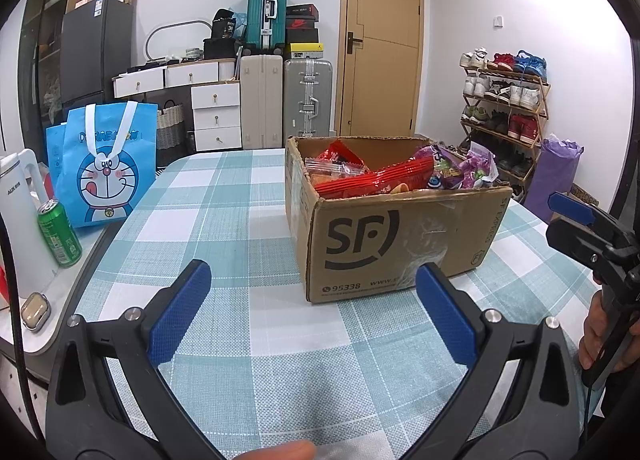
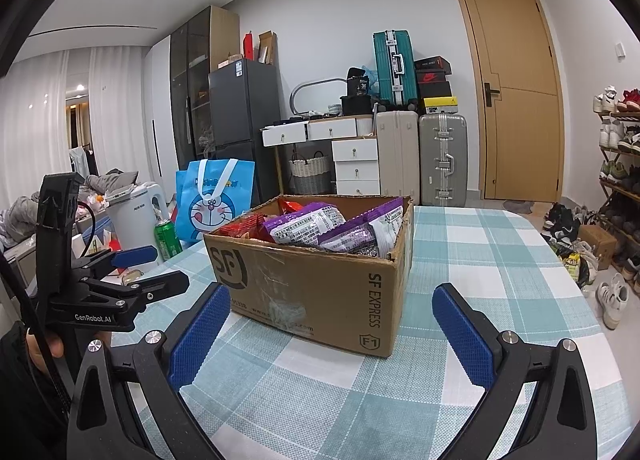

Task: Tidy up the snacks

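Note:
An open cardboard SF box (image 1: 400,236) stands on the teal checked tablecloth (image 1: 240,220). It holds red snack packets (image 1: 376,180) and purple snack packets (image 1: 472,168). My left gripper (image 1: 313,269) is open just short of the box's near left corner, nothing between its blue pads. In the right wrist view the same box (image 2: 320,284) shows purple packets (image 2: 320,226) on top and red ones (image 2: 240,226) behind. My right gripper (image 2: 331,292) is open in front of the box's corner, empty. Each gripper appears in the other's view, the right gripper (image 1: 554,216) and the left gripper (image 2: 160,268).
Left of the table, a side counter carries a green can (image 1: 60,232), a blue cartoon tote bag (image 1: 106,168), a white kettle (image 1: 20,220) and an earbud case (image 1: 35,310). A shoe rack (image 1: 504,100) stands at the right, with suitcases (image 1: 308,96) and a door behind.

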Demonstrator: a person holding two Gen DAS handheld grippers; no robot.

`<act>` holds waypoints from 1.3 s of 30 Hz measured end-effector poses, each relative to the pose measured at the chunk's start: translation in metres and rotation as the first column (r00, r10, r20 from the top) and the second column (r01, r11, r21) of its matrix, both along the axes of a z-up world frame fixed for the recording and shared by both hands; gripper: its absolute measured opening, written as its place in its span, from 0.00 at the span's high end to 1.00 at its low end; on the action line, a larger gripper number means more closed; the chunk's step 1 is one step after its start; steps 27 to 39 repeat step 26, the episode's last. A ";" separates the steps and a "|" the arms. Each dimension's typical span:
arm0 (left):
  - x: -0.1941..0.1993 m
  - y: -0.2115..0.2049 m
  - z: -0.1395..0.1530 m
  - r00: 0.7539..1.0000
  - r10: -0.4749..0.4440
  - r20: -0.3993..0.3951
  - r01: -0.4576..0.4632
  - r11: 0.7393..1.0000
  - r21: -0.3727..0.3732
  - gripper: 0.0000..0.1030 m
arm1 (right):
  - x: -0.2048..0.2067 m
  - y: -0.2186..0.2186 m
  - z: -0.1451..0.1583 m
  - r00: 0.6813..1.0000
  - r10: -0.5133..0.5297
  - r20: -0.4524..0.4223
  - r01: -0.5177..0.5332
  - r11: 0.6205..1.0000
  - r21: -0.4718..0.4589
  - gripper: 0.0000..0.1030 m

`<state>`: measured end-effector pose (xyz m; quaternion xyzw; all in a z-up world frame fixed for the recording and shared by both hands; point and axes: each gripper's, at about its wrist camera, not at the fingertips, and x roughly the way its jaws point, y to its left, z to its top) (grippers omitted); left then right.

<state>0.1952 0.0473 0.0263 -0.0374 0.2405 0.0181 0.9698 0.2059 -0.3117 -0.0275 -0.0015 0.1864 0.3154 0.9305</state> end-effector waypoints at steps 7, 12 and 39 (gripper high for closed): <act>0.000 0.000 0.000 1.000 0.006 0.000 -0.006 1.000 -0.003 0.01 | -0.003 0.001 0.000 1.000 0.001 0.003 -0.001 1.000 0.001 0.00; -0.001 0.002 0.001 1.000 0.009 0.000 -0.009 1.000 -0.001 0.01 | -0.002 0.000 0.000 1.000 0.002 0.003 -0.002 1.000 0.001 0.00; -0.001 0.000 0.001 1.000 0.004 0.004 -0.004 1.000 0.005 0.01 | -0.003 0.002 0.000 1.000 0.008 -0.001 -0.008 1.000 -0.002 0.00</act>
